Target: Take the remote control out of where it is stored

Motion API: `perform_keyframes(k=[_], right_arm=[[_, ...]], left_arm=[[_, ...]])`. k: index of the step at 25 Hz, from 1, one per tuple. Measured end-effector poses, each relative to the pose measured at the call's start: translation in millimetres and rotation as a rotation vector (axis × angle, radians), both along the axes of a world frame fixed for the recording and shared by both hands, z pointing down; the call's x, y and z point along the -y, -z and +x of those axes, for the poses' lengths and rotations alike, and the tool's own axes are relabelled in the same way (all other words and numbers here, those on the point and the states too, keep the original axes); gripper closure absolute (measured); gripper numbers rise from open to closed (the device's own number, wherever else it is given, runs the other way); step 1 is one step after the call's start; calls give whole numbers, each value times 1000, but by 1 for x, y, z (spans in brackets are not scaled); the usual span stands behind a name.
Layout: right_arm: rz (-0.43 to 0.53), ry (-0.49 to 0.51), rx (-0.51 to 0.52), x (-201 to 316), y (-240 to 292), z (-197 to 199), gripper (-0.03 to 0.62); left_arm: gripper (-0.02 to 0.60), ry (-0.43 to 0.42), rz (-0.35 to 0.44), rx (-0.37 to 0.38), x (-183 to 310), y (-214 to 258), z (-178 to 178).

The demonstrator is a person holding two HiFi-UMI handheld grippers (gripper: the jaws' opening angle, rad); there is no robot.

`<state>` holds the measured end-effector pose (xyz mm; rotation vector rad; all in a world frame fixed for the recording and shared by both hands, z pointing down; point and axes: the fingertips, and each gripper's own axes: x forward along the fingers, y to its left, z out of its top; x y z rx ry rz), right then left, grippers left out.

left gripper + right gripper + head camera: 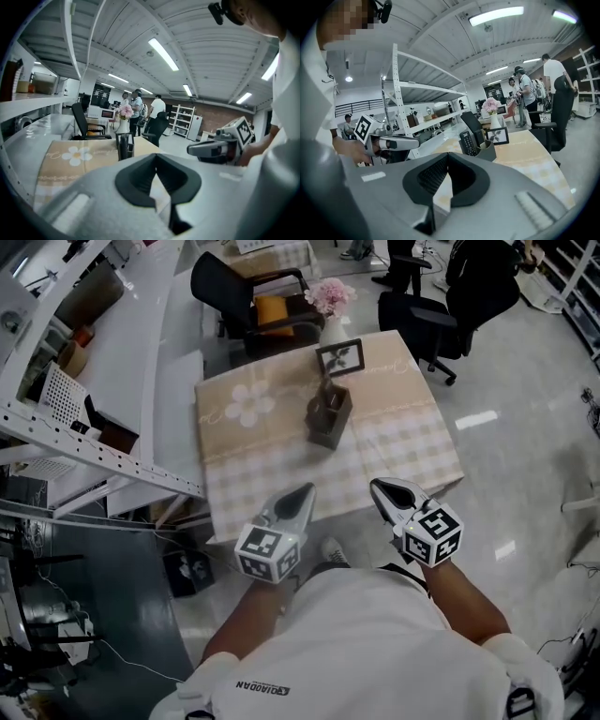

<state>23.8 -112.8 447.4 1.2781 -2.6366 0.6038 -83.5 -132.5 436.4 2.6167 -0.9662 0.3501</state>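
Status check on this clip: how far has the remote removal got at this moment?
Done: nothing yet. The black button remote control stands in the dark grey desk holder on the beige checked tablecloth. In hand: nothing. The left gripper and right gripper are both shut and empty, at the table's near edge, short of the holder. Left: reach, open, grip the remote, lift it out.

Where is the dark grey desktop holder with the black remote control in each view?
Head view: the dark grey holder sits just above picture centre.
Left gripper view: holder left of centre, above the jaws.
Right gripper view: holder near centre, above the jaws.
Shared landmark: pink flower bouquet beyond it.
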Motion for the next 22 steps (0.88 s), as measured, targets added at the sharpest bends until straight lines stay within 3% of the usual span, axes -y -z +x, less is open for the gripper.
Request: perform_keyframes(k=[8, 22], right_arm=[[-8, -4, -74, 50, -17, -19, 588], [-36, 72, -192, 97, -47, -48, 564]], left_arm=[[577, -32, -2, 17, 44, -8, -16], [577, 35, -30, 4, 71, -25, -51]])
